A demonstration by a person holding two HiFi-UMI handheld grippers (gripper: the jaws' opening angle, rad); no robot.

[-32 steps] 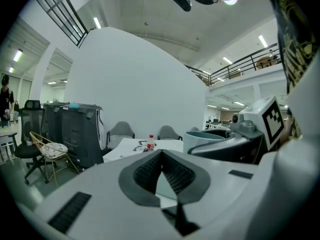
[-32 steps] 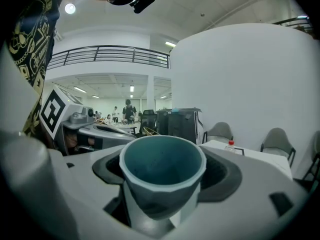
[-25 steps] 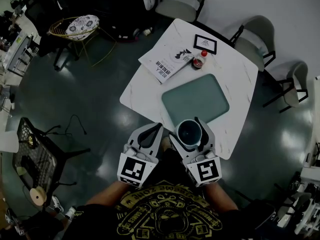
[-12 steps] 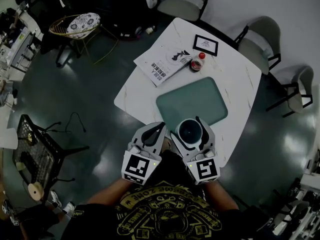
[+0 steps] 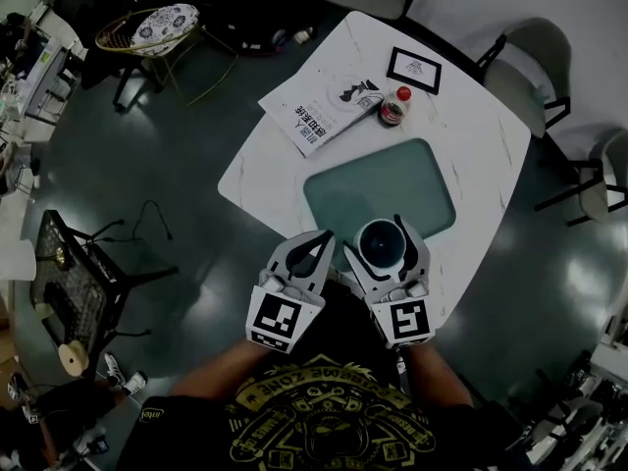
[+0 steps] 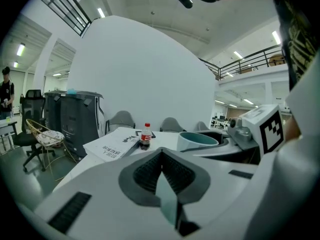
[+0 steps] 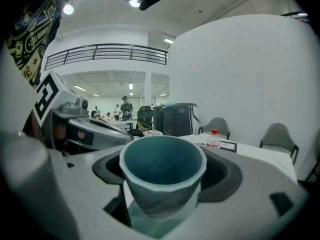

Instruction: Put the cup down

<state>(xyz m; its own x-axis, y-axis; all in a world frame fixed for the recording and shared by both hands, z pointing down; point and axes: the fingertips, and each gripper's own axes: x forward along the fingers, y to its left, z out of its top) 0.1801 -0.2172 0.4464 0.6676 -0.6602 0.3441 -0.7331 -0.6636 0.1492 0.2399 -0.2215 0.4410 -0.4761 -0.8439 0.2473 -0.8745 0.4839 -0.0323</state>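
Note:
A teal cup (image 5: 383,244) with a pale rim sits upright between the jaws of my right gripper (image 5: 379,237), which is shut on it. It hangs over the near edge of the white marble table (image 5: 263,160), just short of the teal mat (image 5: 381,186). In the right gripper view the cup (image 7: 162,171) fills the gap between the pads and is empty. My left gripper (image 5: 319,240) is close on its left, shut with nothing in it. In the left gripper view the pads (image 6: 150,176) meet and the cup (image 6: 197,140) shows at the right.
On the far side of the table lie an open book (image 5: 322,114), a small red-capped bottle (image 5: 394,106) and a black-framed card (image 5: 414,70). Grey chairs (image 5: 520,67) stand round the table. A wire rack (image 5: 69,297) stands on the dark floor at the left.
Both grippers and the cup have edged forward towards the table's near edge and the mat. The grip on the cup is unchanged.

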